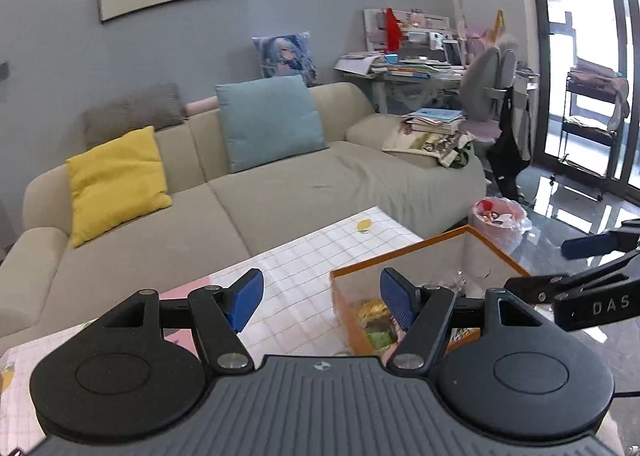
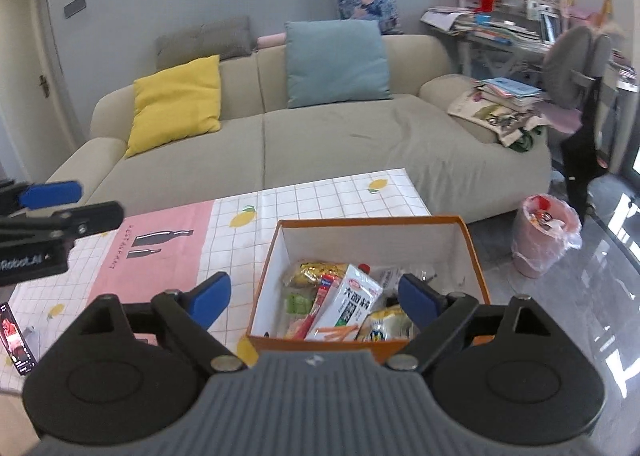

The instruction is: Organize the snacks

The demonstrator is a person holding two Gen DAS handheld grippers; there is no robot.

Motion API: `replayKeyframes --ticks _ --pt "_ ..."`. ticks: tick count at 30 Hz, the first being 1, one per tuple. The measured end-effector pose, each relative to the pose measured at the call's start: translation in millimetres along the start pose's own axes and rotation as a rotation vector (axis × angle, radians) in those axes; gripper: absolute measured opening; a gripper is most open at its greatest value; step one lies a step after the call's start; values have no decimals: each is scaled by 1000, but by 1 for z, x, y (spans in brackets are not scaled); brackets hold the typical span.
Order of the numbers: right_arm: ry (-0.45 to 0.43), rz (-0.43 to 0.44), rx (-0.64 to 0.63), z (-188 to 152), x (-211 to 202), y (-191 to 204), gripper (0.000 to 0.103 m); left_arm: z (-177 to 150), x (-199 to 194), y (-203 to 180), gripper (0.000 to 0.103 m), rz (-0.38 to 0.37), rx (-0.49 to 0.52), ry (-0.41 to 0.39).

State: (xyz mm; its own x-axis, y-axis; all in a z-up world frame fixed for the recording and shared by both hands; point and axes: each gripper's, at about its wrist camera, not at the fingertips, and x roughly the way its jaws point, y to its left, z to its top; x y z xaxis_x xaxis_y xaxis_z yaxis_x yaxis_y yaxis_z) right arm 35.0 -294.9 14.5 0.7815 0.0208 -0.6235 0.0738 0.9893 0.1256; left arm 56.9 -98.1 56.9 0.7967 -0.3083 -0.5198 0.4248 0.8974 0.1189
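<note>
Left gripper: jaws wide, nothing between the blue pads; "RobotAI" partly readable on its body in the right wrist view.
Tablecloth: pink panel with bottle drawings and small vertical lettering too fine to read; lemon-print white grid.
Orange box: on the table's right end, holding snack packets, one white carton with Chinese characters.
Right gripper: spread apart, empty, above the box; "DAS" shows on it.
</note>
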Motion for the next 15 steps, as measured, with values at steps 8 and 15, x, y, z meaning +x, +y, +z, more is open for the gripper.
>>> replayKeyframes --ticks 8,15 --pt "-86 -105 -61 -40 -20 36 96 -32 -20 14 80 72 -83 -3" --pt "-45 -135 -36 -75 -12 51 98 -56 -19 12 81 61 -61 82"
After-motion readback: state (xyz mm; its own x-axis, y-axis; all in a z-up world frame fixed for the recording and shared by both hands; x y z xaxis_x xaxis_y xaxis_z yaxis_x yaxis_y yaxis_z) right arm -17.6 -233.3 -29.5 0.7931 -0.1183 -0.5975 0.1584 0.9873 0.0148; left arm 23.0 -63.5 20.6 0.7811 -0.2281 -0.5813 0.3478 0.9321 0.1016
